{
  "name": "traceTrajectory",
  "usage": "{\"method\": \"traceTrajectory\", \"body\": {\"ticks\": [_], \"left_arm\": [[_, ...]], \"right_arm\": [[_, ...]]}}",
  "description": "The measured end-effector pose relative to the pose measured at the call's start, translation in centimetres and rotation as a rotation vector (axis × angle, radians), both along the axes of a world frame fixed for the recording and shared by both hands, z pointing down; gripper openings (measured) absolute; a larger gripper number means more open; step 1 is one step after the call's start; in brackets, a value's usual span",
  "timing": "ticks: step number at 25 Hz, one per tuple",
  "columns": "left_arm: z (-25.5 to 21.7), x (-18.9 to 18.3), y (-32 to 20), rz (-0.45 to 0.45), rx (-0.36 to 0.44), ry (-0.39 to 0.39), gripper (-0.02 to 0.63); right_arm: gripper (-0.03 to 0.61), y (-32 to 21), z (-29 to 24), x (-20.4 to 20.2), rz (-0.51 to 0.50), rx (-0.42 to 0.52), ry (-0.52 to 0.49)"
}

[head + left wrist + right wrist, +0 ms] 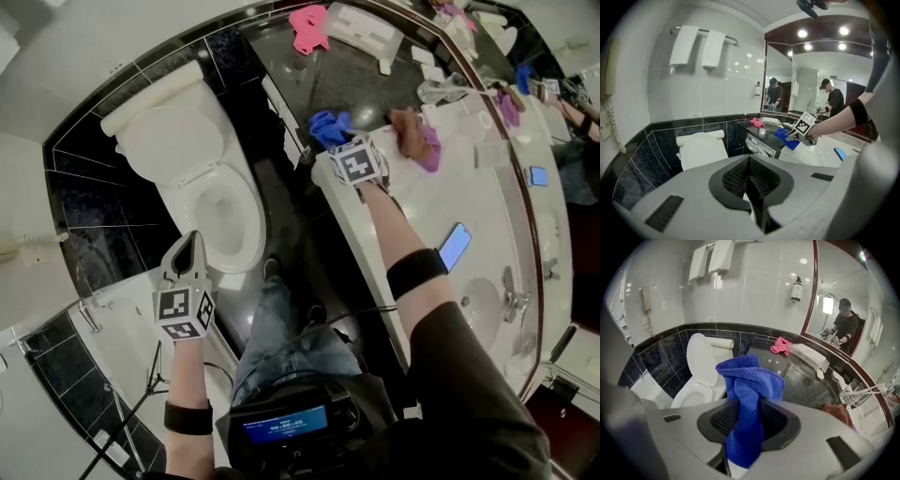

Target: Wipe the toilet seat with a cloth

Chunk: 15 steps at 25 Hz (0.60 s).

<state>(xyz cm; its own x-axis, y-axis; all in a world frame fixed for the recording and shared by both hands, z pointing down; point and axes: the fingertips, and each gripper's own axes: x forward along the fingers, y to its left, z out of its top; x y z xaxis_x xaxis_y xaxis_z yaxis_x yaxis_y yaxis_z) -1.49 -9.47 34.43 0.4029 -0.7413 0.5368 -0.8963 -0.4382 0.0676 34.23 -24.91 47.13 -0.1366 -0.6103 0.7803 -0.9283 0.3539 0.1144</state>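
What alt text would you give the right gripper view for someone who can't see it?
A blue cloth stands bunched and pinched between the right tongs. Behind it to the left is a white toilet with its lid up; to the right, a black counter with a pink cloth below a mirror.

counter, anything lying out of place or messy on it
Yes, mildly. A pink cloth lies crumpled on the dark counter, and a brown-and-purple cloth sits bunched on the white vanity top. A phone lies beside the basin. Nothing spilled or broken shows.
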Motion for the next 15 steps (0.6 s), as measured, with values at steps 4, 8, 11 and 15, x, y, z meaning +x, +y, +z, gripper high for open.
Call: {"method": "traceTrajectory", "body": {"ticks": [4, 8, 11, 15], "left_arm": [[0.7, -1.1, -0.1, -0.017, -0.016, -0.002, 0.0], [1.0, -1.8, 0.1, -0.031, -0.023, -0.002, 0.0], [0.9, -2.1, 0.4, -0.039, -0.02, -0.001, 0.0], [0.5, -2.3, 1.2, -0.054, -0.012, 0.002, 0.0]], "right_arm": [[0.223, -0.1, 1.7, 0.7, 0.021, -0.038, 0.042], [0.261, 0.0, 2.1, 0.5, 0.017, -0.039, 0.047], [0.261, 0.3, 1.7, 0.4, 0.013, -0.024, 0.049], [0.261, 0.7, 0.6, 0.1, 0.007, -0.001, 0.045]]}}
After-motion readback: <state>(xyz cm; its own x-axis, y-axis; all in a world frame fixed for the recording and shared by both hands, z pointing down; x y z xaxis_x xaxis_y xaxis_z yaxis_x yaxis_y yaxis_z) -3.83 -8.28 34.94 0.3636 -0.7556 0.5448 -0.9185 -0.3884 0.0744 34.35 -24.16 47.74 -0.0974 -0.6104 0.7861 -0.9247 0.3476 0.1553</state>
